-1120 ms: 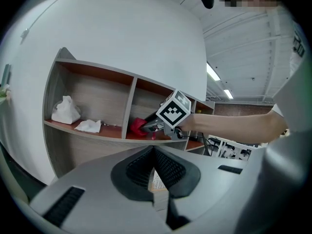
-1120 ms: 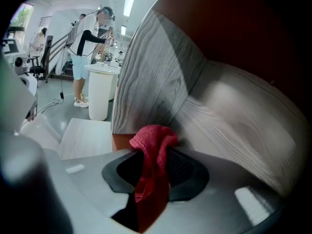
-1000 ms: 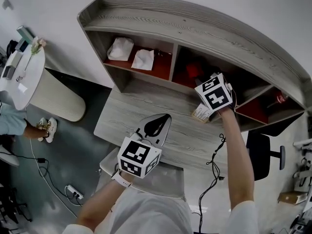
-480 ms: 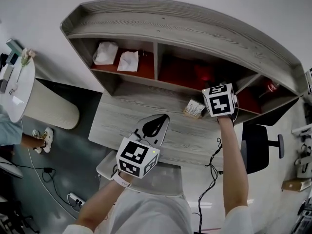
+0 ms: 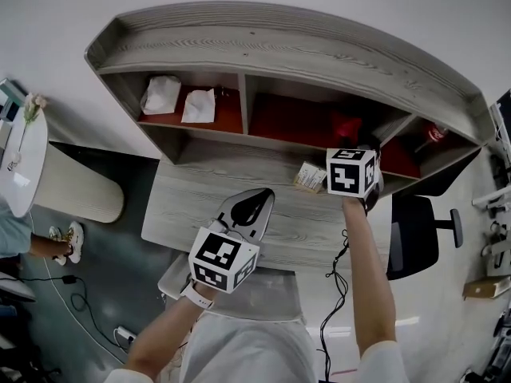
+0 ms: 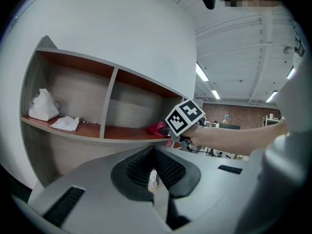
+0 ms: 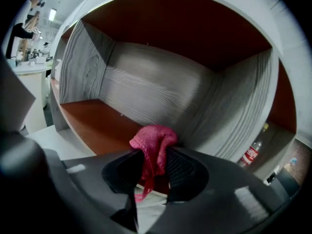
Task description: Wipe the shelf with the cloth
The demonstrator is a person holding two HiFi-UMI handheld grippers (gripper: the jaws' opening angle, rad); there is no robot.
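Observation:
A pink cloth point(image 7: 155, 143) is pinched between the jaws of my right gripper point(image 7: 153, 162), which is shut on it. In the head view the cloth point(image 5: 345, 126) rests at the right end of the middle compartment's red-brown floor point(image 5: 279, 118) of the wooden shelf point(image 5: 263, 42). The right gripper point(image 5: 350, 146) reaches in from the front. My left gripper point(image 5: 254, 206) hovers over the desk point(image 5: 207, 194) in front of the shelf, shut with nothing in it. From the left gripper view point(image 6: 155, 172) I see the cloth point(image 6: 157, 128) at the shelf's edge.
Two crumpled white cloths point(image 5: 162, 94) point(image 5: 198, 106) lie in the left compartment. A cola bottle point(image 5: 435, 134) stands in the right compartment. A small box point(image 5: 310, 176) sits on the desk below the shelf. An office chair point(image 5: 415, 234) is at the right, a round white table point(image 5: 20, 162) at the left.
My right gripper has slid the pink cloth rightwards along the middle compartment and rolled its wrist. The small box now lies to its left. The left gripper has barely moved.

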